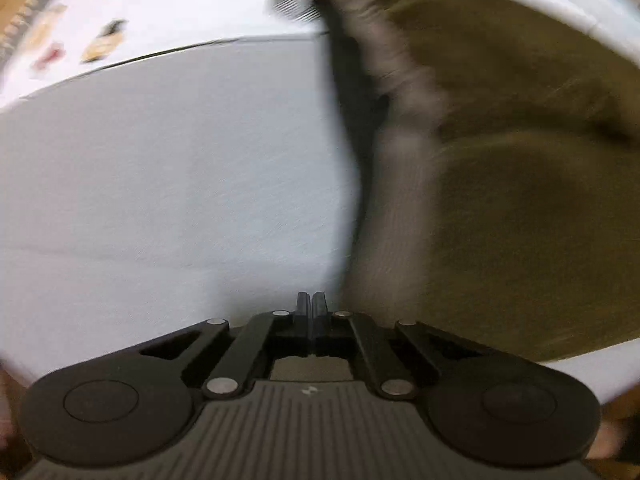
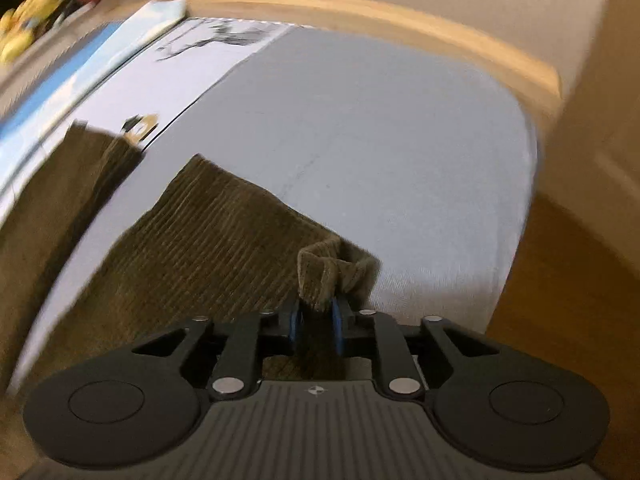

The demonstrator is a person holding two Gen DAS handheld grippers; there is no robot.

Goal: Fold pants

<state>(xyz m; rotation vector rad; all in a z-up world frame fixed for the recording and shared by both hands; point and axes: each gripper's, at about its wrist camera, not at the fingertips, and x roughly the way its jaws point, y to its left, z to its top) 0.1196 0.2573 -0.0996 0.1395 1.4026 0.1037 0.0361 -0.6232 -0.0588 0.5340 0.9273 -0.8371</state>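
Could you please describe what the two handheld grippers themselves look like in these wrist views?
Both are matte black. The left gripper and right gripper each have a ribbed grey body with a small central logo, two round black discs at the sides, and linkage bars with silver pivot pins. The right gripper's fingers carry blue pads. No cables or sleeves show.

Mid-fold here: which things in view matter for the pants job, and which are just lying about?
Job:
olive corduroy pants
right tongs, clamped on a pants corner
left tongs, closed, apparently empty

Lying about:
printed sheet
yellow toy
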